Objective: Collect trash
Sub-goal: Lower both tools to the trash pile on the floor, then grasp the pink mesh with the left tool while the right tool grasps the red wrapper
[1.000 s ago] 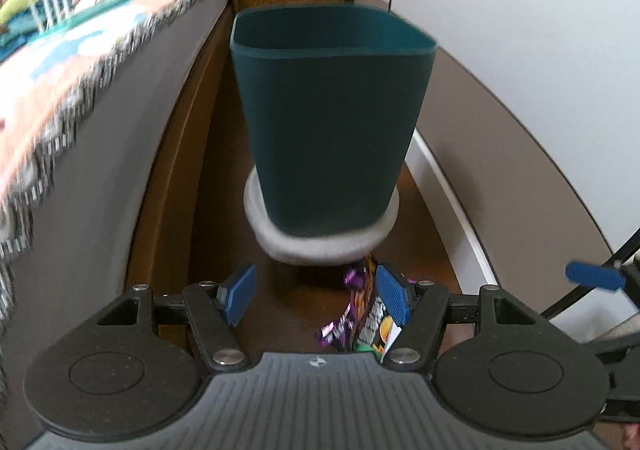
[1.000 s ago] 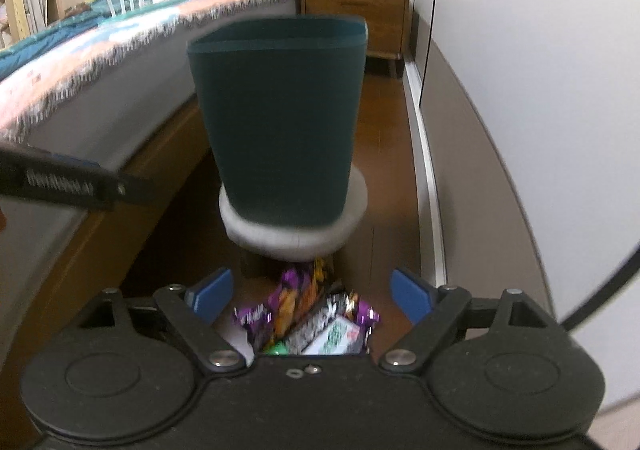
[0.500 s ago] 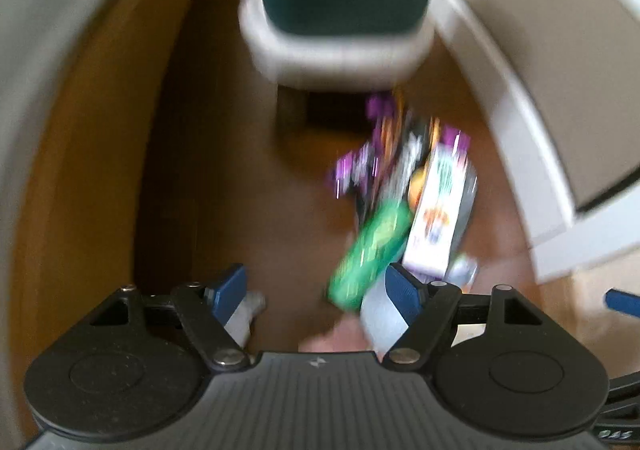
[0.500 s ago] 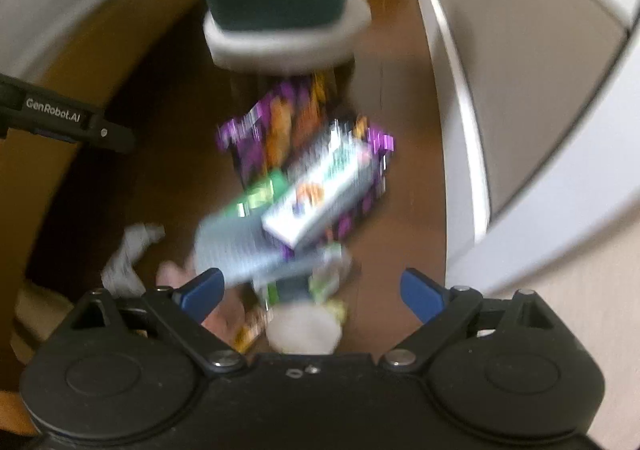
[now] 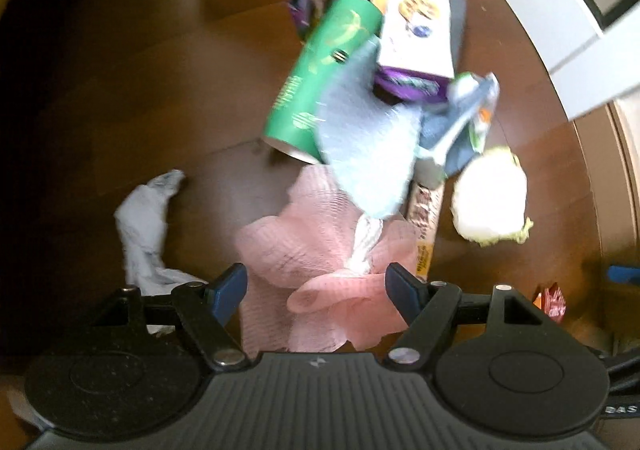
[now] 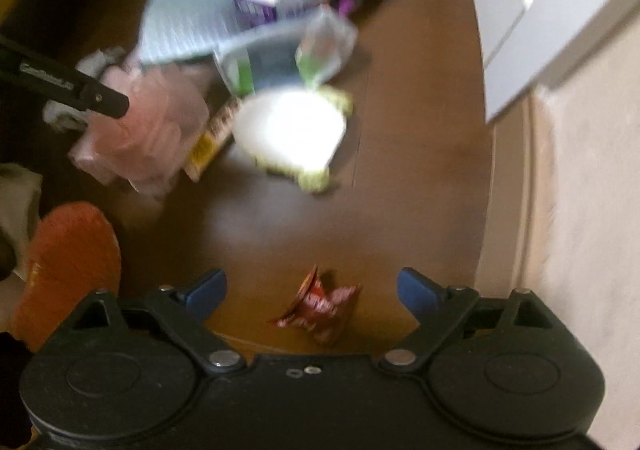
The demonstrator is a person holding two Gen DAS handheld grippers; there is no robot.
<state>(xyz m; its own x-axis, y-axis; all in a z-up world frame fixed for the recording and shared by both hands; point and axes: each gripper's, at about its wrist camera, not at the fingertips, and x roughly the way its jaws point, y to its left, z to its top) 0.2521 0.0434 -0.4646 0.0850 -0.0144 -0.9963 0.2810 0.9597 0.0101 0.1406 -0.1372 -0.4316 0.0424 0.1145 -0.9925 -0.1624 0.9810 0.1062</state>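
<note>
Reaching down for scattered trash on the floor: left tool (image 5: 316, 286) spread, empty, over pink netting (image 5: 320, 250); right tool (image 6: 310, 288) closing, nothing gripped, around red wrapper (image 6: 320, 302). Next: lower, pinch, carry off. No bin in view

pink mesh (image 5: 304, 246), green tube (image 5: 320, 78), red wrapper (image 6: 320, 304)

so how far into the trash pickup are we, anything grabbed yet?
Nothing collected yet. Left claw is open over the pink mesh, not pinching it. Right claw frames the red wrapper, jaws closing but not touching it. Still on the floor: green tube, white box, blue cloth, white tissue, white lid. No bin visible.
</note>
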